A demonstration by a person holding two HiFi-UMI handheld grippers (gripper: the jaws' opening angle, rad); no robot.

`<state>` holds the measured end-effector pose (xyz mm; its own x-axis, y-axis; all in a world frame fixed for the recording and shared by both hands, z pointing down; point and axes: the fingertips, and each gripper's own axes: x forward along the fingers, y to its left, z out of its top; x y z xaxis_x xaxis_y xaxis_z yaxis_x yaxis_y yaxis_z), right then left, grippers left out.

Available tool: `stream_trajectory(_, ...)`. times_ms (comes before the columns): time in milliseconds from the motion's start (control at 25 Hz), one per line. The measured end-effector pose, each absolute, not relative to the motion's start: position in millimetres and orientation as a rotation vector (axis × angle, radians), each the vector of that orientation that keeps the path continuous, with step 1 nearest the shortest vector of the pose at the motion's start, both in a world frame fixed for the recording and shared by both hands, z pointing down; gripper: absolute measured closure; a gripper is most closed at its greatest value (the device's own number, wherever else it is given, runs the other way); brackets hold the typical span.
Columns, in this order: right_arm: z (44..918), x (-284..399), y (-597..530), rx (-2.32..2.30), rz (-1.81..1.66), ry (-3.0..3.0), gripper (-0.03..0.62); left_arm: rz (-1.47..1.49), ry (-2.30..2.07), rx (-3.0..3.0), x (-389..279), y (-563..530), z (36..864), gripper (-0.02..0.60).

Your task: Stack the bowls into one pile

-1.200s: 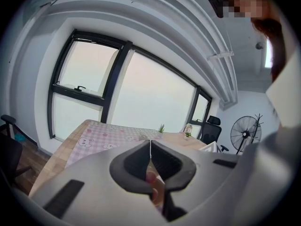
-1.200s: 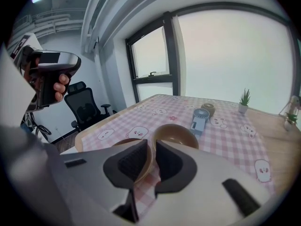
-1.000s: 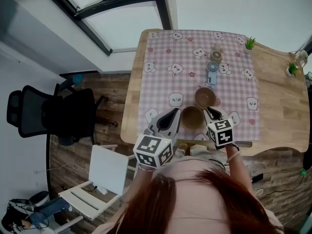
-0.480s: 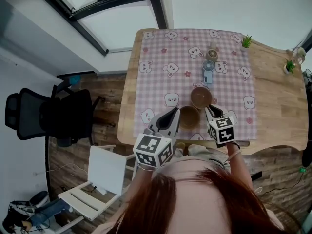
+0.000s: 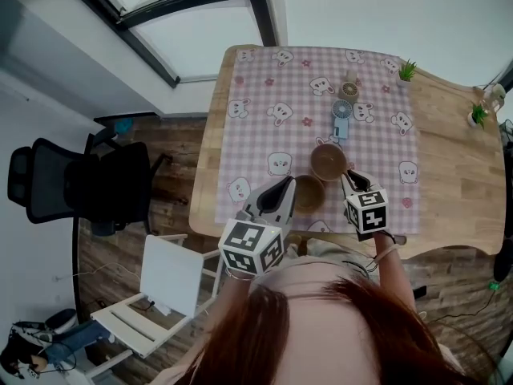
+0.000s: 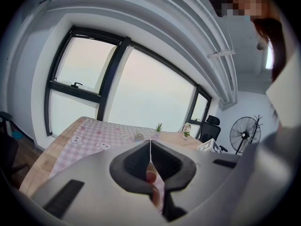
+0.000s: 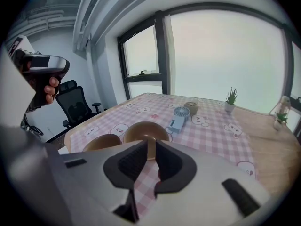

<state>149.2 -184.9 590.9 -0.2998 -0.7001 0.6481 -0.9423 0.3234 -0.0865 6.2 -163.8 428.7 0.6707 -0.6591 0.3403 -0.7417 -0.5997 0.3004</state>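
Checked desk [image 5: 449, 175] carries a near bowl [image 5: 309, 192] and a far bowl [image 5: 329, 160]; right claw [image 7: 149, 147] stands spread just before the far bowl (nothing pinched), left claw [image 6: 150, 157] pressed together.

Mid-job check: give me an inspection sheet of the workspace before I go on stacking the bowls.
surface: wooden table; pink checked cloth flat over most of it.
job's things: two brown bowls, near bowl and far bowl, upright, close together, not yet stacked.
clutter: handheld fan, small round pot, two potted plants, all beyond the bowls.
grippers: left gripper shut, empty, beside the near bowl; right gripper open, empty, pointing at the far bowl.
cables: nothing seen on the table.
surroundings: window, black office chair, white chair, wooden floor.
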Motion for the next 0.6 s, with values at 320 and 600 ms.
stream_trajectory(320,599,160,-192,1.435,0.662,-2.087,0.542,0.279,-1.122,2.451,11,-164,431,0.569)
stream_trajectory(600,607,163,-198,1.413,0.688,-2.092,0.54,0.293,-1.143,2.434,16,-164,433,0.569)
